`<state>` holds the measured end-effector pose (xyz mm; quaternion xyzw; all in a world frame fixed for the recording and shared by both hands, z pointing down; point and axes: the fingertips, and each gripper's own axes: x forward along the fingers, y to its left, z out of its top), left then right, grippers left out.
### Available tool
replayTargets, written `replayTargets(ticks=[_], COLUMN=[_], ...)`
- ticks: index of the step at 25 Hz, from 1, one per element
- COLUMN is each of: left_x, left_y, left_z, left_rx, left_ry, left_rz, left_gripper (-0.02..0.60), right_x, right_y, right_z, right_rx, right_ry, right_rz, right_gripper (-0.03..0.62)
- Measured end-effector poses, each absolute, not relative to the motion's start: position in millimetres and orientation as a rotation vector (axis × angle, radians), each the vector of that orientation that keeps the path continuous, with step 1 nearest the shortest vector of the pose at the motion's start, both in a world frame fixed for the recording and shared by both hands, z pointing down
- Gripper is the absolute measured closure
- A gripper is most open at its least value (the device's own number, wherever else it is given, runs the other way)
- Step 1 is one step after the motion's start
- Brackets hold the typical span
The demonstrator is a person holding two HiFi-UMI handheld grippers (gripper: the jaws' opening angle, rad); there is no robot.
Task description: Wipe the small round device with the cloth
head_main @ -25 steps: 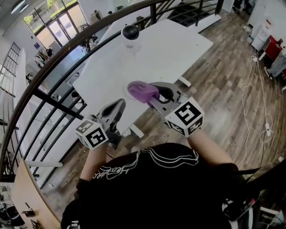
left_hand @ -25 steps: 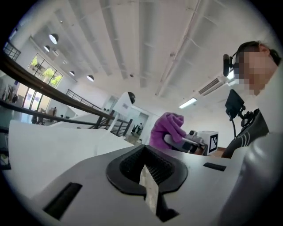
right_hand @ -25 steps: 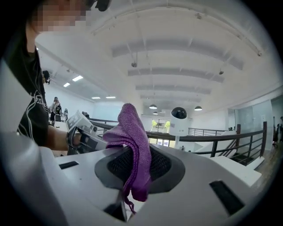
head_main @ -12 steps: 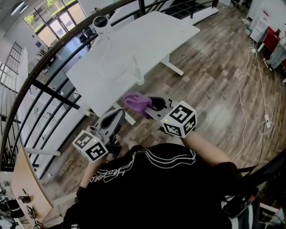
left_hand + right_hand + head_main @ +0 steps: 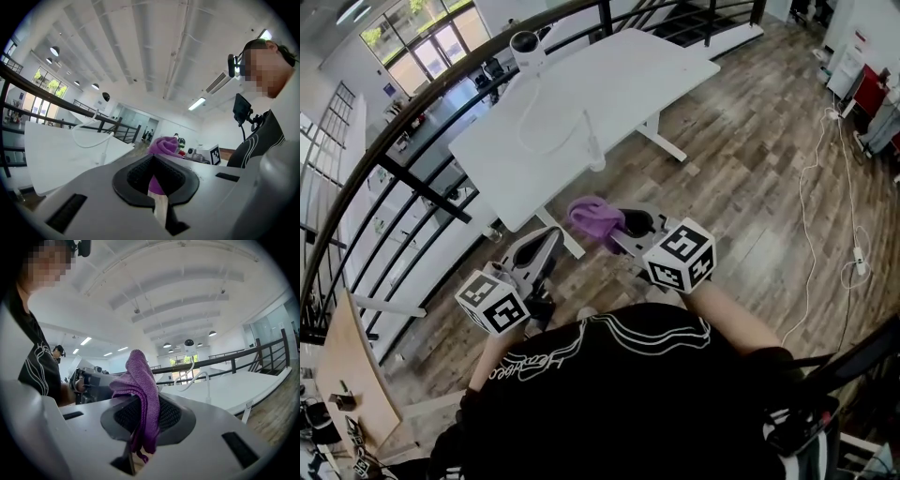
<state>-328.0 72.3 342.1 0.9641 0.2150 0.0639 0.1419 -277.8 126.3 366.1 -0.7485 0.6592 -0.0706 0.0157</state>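
Wood floor (image 5: 750, 169) underfoot, you're standing short of the desk (image 5: 647, 84). Left gripper (image 5: 542, 242) shut, empty; right gripper (image 5: 613, 227) clamped on purple cloth (image 5: 592, 214). Small round device (image 5: 525, 42) sits at desk's far corner, w/ no contact yet. Wiping's all still to do, I'd say.

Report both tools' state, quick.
Left tool: closed, nothing between its jaws.
Right tool: closed on the purple cloth.
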Motion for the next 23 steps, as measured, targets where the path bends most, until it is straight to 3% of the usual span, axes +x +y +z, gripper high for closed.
replayTargets(ticks=[23], left_x=[-349], left_y=[86], left_z=[330], left_rx=[2.813], left_ry=[0.612], left_rz=[0.135], left_gripper=[0.574], right_x=[-300], right_y=[144], right_z=[339], right_rx=[-2.309], right_ry=[2.076], right_rz=[-0.136], right_gripper=[0.528])
